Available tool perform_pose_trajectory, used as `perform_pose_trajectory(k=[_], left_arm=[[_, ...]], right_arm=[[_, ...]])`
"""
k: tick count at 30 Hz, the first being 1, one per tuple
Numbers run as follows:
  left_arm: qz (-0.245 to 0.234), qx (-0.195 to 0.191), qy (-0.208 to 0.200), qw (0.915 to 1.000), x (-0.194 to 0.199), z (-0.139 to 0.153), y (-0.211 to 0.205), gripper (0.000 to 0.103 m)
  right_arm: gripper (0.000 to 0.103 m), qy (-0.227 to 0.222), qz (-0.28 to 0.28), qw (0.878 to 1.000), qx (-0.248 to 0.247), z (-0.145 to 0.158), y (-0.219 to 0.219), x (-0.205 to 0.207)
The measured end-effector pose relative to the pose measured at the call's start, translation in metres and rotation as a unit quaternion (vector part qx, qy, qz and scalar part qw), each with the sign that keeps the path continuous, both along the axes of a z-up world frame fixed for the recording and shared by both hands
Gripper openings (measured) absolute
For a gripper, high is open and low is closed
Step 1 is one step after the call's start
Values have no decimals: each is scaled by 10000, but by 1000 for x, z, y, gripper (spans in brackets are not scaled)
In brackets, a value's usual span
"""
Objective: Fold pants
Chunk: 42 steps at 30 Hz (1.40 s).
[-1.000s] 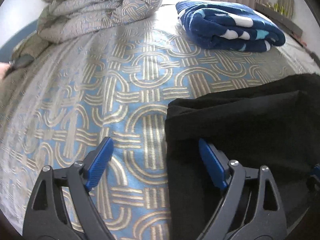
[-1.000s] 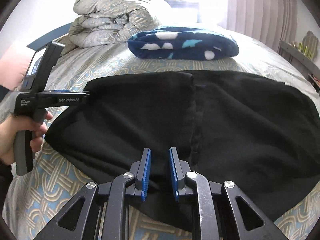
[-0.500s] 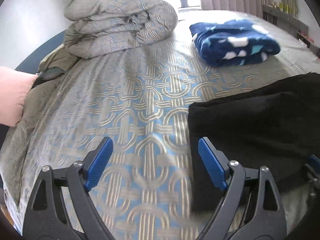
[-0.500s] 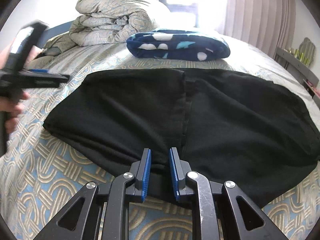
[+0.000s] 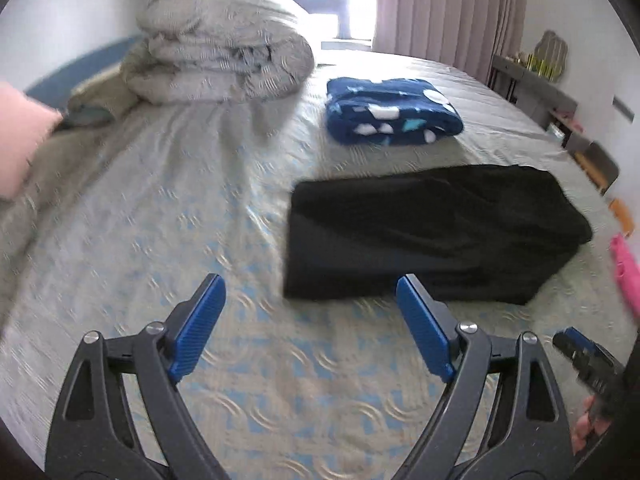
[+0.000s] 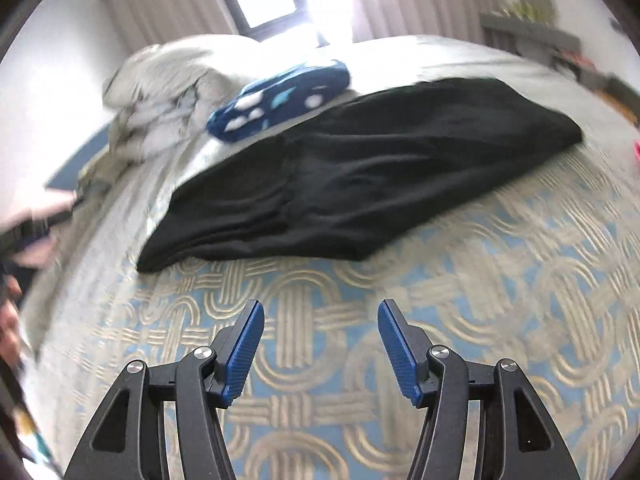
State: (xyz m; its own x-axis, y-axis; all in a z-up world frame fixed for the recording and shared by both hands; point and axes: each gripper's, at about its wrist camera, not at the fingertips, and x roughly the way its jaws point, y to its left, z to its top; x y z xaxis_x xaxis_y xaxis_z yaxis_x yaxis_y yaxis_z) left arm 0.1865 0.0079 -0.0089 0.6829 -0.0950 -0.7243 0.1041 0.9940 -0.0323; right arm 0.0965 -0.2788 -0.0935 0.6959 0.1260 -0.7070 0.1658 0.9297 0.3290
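**While nothing holds it, the fold can slip**

Though the pants lie as a black folded bundle on the bed, nothing is pinning the layers. In the right wrist view the near edge shows several layers stacked unevenly, with wrinkles running across the top. If another fold is needed, I judge the loose upper layer could slide off the lower one as soon as one corner is lifted alone.

Both grippers are clear of the cloth. The left gripper hangs with fingers released and spread wide over bare bedspread, its right finger overlapping the bundle's near edge in view only. The right gripper has its fingers opening, with nothing between them but patterned bedspread. A pinch from here risks catching the bedspread along with the pants, or taking only the top layer and dragging the bundle askew.

Just beyond the pants sits a blue blanket, and further back a rolled duvet. Pushing the bundle away could nudge it against the blanket. Something pink lies near the bundle's right end; I cannot tell what it is.
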Motion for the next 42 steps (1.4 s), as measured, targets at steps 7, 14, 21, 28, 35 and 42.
perform_pose_trajectory(k=[7, 14, 21, 28, 35, 42], left_arm=[[39, -1190, 743, 9901, -7, -58, -9, 88], [565, -2752, 1350, 9502, 16, -108, 1, 88], [929, -3317, 1404, 9282, 42, -122, -6, 88], [1374, -3474, 1582, 9140, 80, -123, -8, 88], [1939, -3283, 1587, 9107, 101, -123, -10, 88], [2105, -2898, 1482, 9218, 113, -123, -15, 72]], right_arm=[[60, 12, -977, 9855, 1388, -19, -94, -19], [60, -250, -1391, 9617, 2348, -34, -153, -9], [61, -354, -1538, 9413, 2983, -42, -183, 29], [61, -375, -1673, 9282, 3301, -48, -191, 67], [61, -372, -1758, 9195, 3497, -53, -203, 92], [61, -393, -1859, 9154, 3548, -55, -214, 116]])
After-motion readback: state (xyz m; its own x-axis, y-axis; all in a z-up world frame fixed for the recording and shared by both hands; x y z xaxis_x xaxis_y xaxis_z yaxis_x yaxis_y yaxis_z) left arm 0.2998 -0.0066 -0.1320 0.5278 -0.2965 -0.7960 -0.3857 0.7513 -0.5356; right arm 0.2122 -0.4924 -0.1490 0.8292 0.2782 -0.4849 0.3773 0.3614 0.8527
